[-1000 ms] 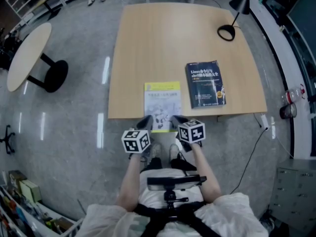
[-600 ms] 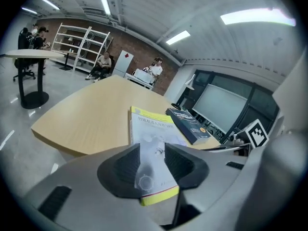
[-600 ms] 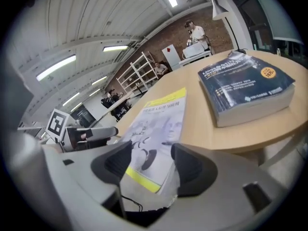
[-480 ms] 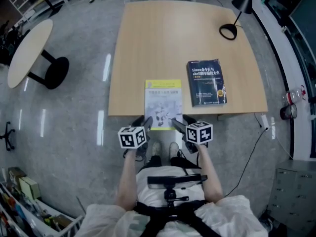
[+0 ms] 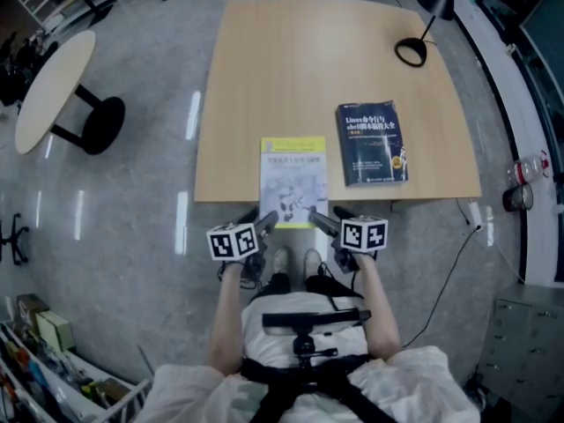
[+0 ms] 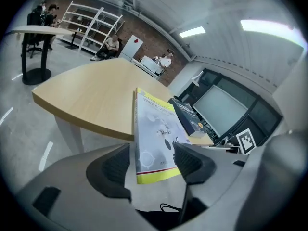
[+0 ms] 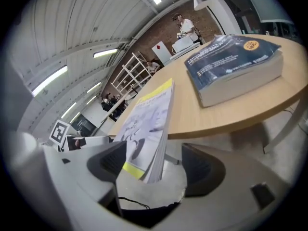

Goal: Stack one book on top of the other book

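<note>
Your claws have drawn back and their jaws have just been opening: left claw (image 5: 264, 221) and right claw (image 5: 322, 219) stand spread, the yellow book (image 5: 293, 181) overhanging the bench (image 5: 291, 69) edge between their jaws, unpinched. The dark book (image 5: 371, 144) lies beside it.

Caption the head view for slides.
Left gripper and right gripper, jaws just opened, straddle corners of the yellow book at table edge.

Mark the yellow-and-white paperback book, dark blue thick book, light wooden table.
yellow-and-white paperback book (image 5: 293, 183): head view, cover centre
dark blue thick book (image 5: 372, 145): head view, cover centre
light wooden table (image 5: 291, 69): head view, bare top
</note>
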